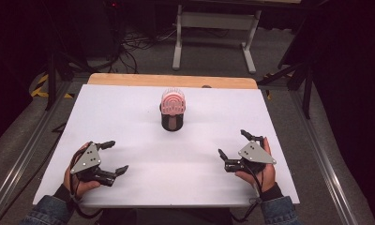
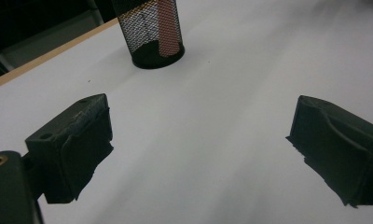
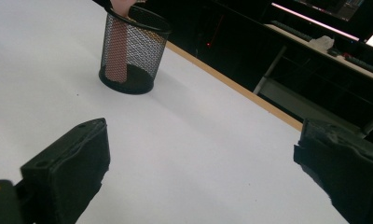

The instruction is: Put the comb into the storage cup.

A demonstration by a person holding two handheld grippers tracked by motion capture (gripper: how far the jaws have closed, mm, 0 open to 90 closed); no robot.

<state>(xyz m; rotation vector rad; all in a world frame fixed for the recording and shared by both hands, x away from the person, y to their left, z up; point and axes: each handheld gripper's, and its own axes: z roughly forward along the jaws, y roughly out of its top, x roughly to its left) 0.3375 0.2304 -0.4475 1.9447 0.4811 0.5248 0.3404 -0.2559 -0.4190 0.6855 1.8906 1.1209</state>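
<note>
A black mesh cup (image 1: 172, 121) stands upright in the middle of the white table top (image 1: 129, 108), holding a pink hairbrush (image 1: 173, 101) whose bristled head sticks out above the rim. The mesh cup (image 2: 151, 32) shows the pink handle through its wall, and in the right gripper view the mesh cup (image 3: 131, 51) stands far left. My left gripper (image 1: 114, 157) rests near the front left, open and holding nothing. My right gripper (image 1: 233, 145) rests near the front right, open and holding nothing. Both are well short of the cup.
A wooden strip (image 1: 171, 80) edges the table's far side. Beyond it stand a white metal frame (image 1: 216, 28) and cables on a grey floor. Dark stands flank the table. A desk with a keyboard (image 3: 362, 63) lies in the dark background.
</note>
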